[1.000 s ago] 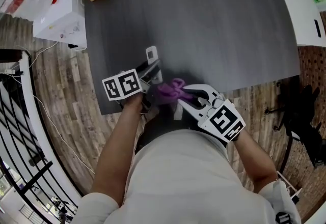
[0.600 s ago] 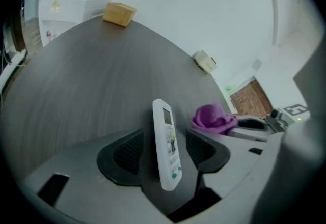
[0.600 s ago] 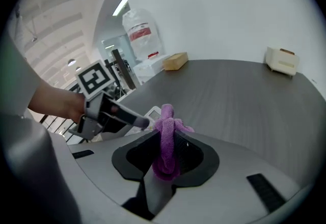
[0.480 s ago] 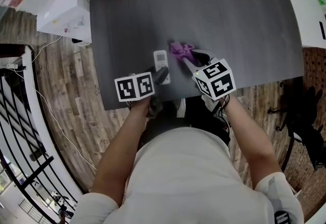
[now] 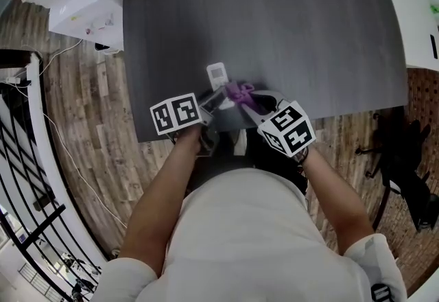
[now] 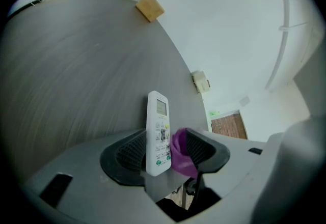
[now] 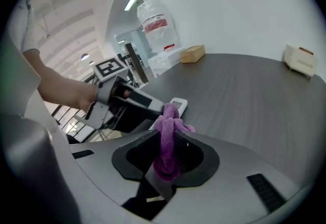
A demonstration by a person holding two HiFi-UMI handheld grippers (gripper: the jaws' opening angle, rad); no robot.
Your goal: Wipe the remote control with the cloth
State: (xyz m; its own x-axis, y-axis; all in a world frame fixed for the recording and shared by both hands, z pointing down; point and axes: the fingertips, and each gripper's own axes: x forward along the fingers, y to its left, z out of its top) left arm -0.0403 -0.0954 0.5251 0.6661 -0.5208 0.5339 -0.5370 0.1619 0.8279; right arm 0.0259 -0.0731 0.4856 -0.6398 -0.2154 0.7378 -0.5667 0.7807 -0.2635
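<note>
Left gripper (image 6: 166, 140): jaws clamped on remote (image 6: 158, 129), which projects past the tips. Right gripper (image 7: 170, 139): jaws clamped on cloth (image 7: 167, 159), whose bunch ahead of the tips touches the remote.

1. Head view: steeply down from above the left gripper (image 5: 214, 99) and right gripper (image 5: 245, 97) onto the table (image 5: 309, 33).
2. Each gripper view: close, along its own jaws.
3. All three share the remote control (image 5: 217, 74) and cloth (image 5: 239, 93).

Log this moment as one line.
left gripper: grips remote control | right gripper: grips cloth | contact: cloth touching remote control | place: near edge of table
</note>
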